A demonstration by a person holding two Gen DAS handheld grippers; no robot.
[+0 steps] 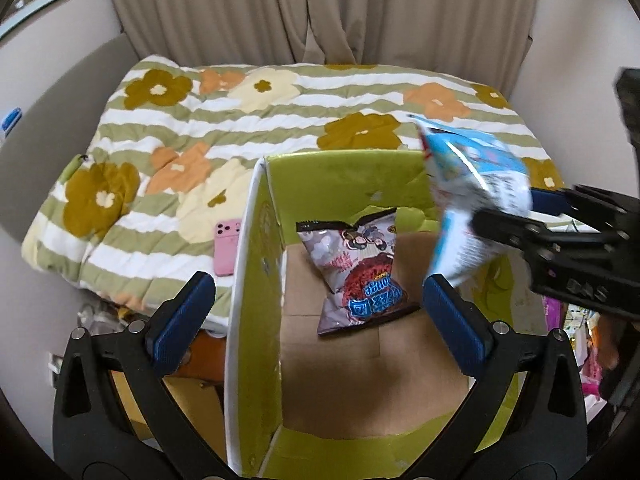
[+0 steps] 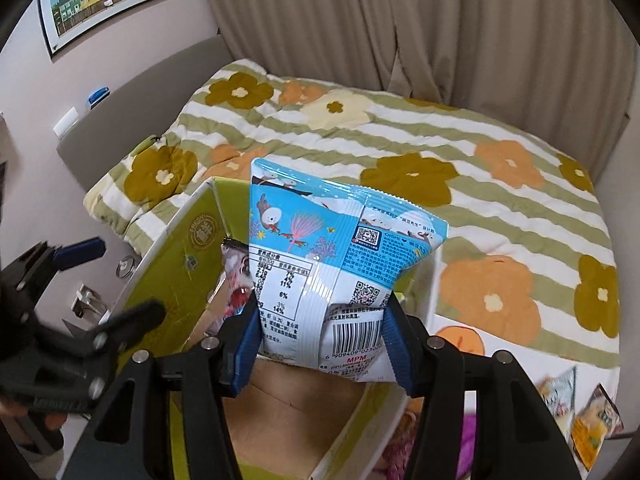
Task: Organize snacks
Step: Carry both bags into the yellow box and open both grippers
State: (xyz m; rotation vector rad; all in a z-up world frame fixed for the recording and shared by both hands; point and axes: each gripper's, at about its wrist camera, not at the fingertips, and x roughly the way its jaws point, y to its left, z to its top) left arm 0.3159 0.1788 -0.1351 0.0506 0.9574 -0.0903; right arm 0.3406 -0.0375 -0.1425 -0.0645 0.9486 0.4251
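While the left tongs (image 1: 316,304) hang released over the box (image 1: 256,280), a grey bag (image 1: 356,268) lies on its cardboard floor; the right tongs (image 2: 320,340) clench a blue bag (image 2: 336,260) above it, bed (image 2: 480,140) beyond.

Both grippers, left gripper (image 1: 316,308) and right gripper (image 2: 324,340), have black plastic frames, ribbed blue pads (image 1: 184,316) and silver screw heads.

Beige curtains (image 1: 320,8) hang behind a bed under a flowered quilt (image 1: 248,128).
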